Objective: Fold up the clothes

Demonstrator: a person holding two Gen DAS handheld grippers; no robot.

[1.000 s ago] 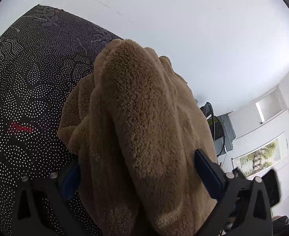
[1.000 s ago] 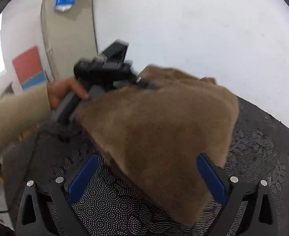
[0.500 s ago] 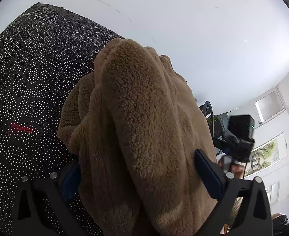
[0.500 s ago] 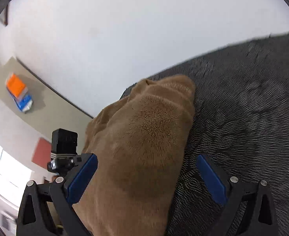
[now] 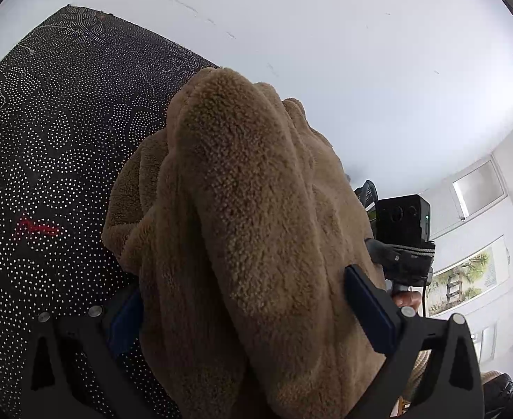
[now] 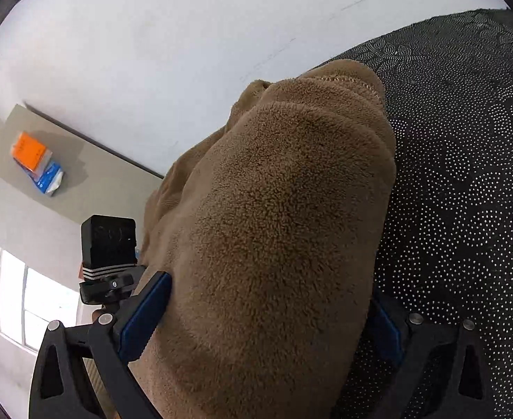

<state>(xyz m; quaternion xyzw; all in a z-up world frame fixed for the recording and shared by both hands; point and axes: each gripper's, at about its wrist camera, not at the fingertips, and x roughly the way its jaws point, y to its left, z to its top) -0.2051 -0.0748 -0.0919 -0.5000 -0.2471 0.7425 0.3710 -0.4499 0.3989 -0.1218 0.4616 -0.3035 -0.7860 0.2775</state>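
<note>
Nearest the left wrist camera, the left gripper (image 5: 246,317) has its blue-padded fingers (image 5: 370,309) spread wide around a thick bundle of the brown fleece garment (image 5: 242,230); the fleece fills the gap, yet whether the pads truly pinch it or merely flank it I cannot tell. The right gripper (image 6: 267,317) looks the same from its own camera: blue-padded fingers (image 6: 144,314) standing either side of the garment (image 6: 277,230), with the far pad half buried in pile.

The garment lies bunched in rolled layers between the two grippers, its far end resting on the black bench cover with white dotted swirls (image 5: 47,139), near the cover's edge. A small red mark (image 5: 36,227) shows on the cover, beside the fleece. Beyond the garment each view catches the other gripper's black camera block (image 5: 403,220), so the grippers sit close together on the same end.

The step appears to be gathering one end to bring it over. To do it well, take all layers evenly, lift both sides level, and lay the edge down square rather than dragging it.
</note>
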